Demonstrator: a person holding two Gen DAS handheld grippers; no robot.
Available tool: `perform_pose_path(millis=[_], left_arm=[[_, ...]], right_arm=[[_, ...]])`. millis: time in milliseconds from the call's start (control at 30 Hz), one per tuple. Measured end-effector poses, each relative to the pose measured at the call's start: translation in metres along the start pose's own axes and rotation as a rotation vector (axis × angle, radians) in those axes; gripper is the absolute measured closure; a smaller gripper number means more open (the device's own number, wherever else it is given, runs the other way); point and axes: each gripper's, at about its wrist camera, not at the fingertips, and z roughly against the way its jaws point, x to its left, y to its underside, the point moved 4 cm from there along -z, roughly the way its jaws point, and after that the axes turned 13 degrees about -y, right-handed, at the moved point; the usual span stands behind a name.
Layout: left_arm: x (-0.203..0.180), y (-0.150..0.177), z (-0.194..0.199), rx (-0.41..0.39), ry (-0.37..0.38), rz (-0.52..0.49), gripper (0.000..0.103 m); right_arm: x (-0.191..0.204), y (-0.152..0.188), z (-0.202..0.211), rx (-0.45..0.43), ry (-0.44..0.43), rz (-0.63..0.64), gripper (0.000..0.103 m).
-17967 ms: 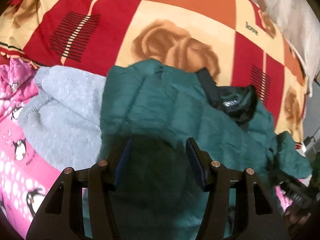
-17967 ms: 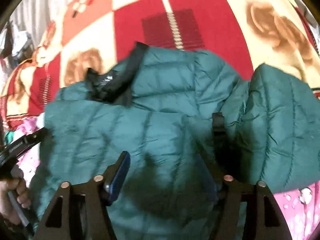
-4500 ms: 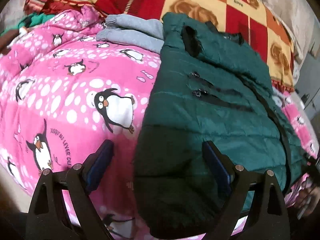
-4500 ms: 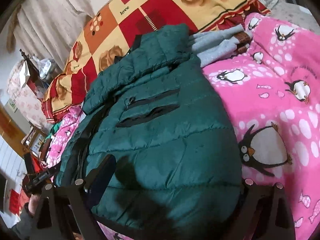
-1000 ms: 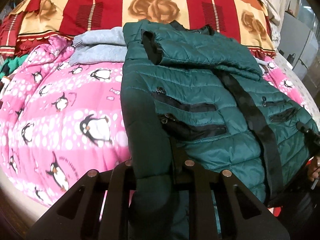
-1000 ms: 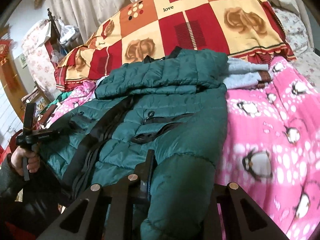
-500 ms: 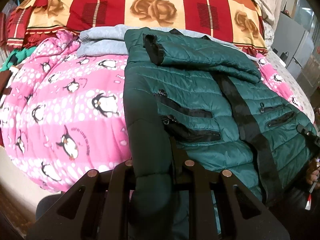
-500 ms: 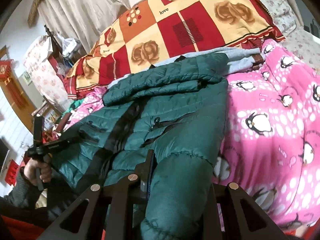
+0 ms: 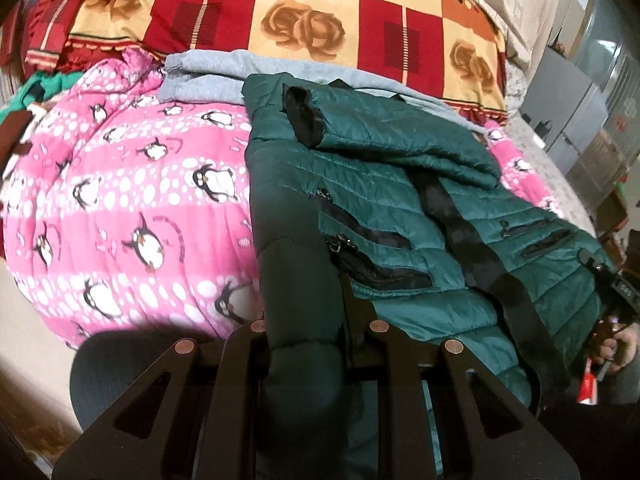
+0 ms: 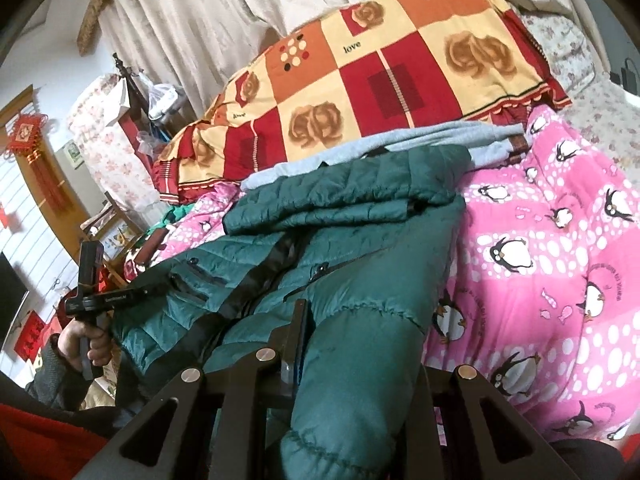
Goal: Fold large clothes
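A dark green quilted jacket [image 9: 400,200] lies face up on the bed, both sleeves folded across its chest, black zipper strip down the middle. My left gripper [image 9: 308,320] is shut on the jacket's bottom hem at one corner. My right gripper [image 10: 352,344] is shut on the hem at the other corner; the jacket [image 10: 340,232] stretches away from it. The hem hangs off the bed's near edge between the two grippers. The left gripper also shows in the right wrist view [image 10: 116,294], held in a hand.
A pink penguin-print quilt [image 9: 132,200] covers the bed beside the jacket. A folded grey garment [image 9: 208,76] lies behind the jacket's collar. A red, orange and cream rose-patterned blanket [image 9: 304,12] is heaped at the back. Curtains [image 10: 224,8] and furniture stand beyond the bed.
Both grippers, shut on the hem, have pulled back towards the bed's edge, dragging the jacket nearer; more of the grey garment and pink quilt shows behind it.
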Motion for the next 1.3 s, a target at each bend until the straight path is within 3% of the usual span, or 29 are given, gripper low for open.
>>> perform_pose_path(millis=[200, 433, 633, 933, 1133, 1300], left_arm=[[-0.001, 0.019, 0.018, 0.011, 0.056, -0.013, 0.088], [0.001, 0.024, 0.024, 0.014, 0.196, -0.010, 0.089], [0.024, -0.011, 0.026, -0.055, 0.302, 0.177, 0.089], [0.042, -0.079, 0.018, -0.175, 0.306, 0.344, 0.091], [0.037, -0.135, 0.008, -0.258, 0.240, 0.293, 0.091], [0.026, -0.177, -0.030, -0.248, 0.171, 0.252, 0.091]], right_arm=[[0.013, 0.003, 0.017, -0.006, -0.009, 0.022, 0.086], [0.016, 0.000, 0.022, -0.002, -0.009, 0.034, 0.086], [0.005, -0.032, 0.020, -0.058, -0.014, 0.032, 0.086], [-0.009, -0.089, 0.009, -0.235, -0.035, -0.008, 0.086], [-0.019, -0.119, -0.008, -0.276, -0.020, 0.004, 0.086], [-0.045, -0.144, -0.040, -0.250, 0.046, 0.001, 0.086]])
